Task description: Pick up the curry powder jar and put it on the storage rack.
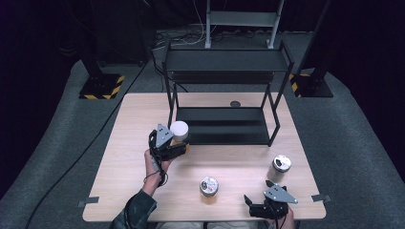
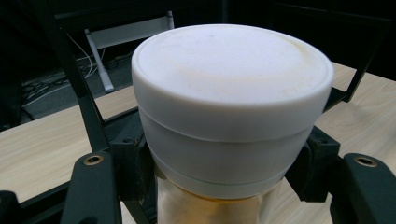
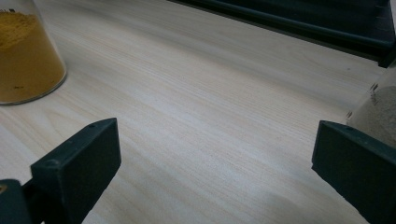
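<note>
White-lidded jar (image 2: 232, 107) gripped by left gripper (image 1: 173, 147); right gripper view adds yellow-powder jar (image 3: 25, 56).

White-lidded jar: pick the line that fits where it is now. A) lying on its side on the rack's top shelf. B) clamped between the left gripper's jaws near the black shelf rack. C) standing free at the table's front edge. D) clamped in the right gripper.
B: the left gripper is shut on the white-lidded jar, close in front of the black shelf rack.

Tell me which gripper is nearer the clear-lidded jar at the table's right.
Right. The right gripper sits just in front of that jar; the left gripper is far off, clamped on the white-lidded jar.
</note>
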